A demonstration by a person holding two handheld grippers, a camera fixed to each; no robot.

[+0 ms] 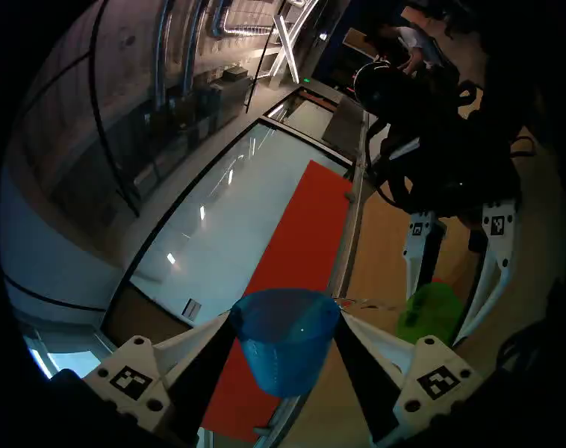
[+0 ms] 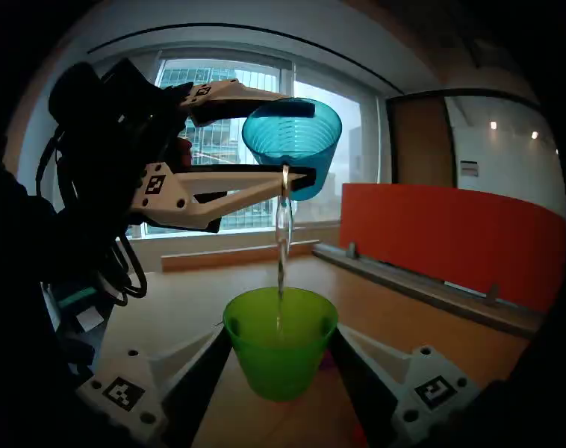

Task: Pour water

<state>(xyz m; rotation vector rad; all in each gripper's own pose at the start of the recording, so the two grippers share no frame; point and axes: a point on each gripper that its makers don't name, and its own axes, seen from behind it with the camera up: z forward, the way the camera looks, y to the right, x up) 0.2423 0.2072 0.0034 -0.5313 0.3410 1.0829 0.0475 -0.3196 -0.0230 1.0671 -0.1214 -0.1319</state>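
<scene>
Water: stream, centre frame, from blue cup gripped in your left claw into green cup gripped in your right claw.

Wooden desk (red partition along edge)

Office: wooden desk, red partition, high-rise window.

The upper cup was translucent blue, the lower cup green, the partition orange-red. The left gripper and right gripper were white with black-and-white checked markers.
</scene>
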